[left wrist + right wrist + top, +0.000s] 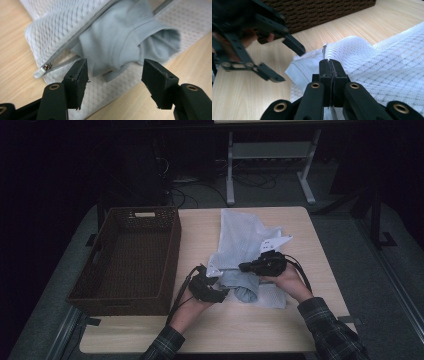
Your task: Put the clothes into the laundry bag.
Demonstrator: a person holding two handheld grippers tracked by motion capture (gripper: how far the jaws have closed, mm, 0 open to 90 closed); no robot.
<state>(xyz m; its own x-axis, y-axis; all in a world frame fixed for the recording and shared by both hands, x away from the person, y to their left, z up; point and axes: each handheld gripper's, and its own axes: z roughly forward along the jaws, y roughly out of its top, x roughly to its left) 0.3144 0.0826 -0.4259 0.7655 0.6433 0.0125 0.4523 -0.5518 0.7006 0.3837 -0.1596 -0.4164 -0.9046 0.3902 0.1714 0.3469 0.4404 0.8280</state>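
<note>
Dim room, grey floor [345, 245], white-legged table [270, 150] behind.

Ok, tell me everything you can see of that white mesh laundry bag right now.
The mesh bag is white netted fabric with a grey zipper, its metal pull at the track's end near one corner. It lies flat and rumpled on the wooden table, right of the woven basket. The zip is open and a grey garment bulges out. The right claw is shut on the mesh; the left claw hangs open before the garment.

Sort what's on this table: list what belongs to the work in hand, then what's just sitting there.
In use:
white mesh zippered laundry bag
grey knit garment sticking out of its opening
left gripper, open
right gripper, shut on the bag's edge

Lying about:
dark brown woven basket
</note>
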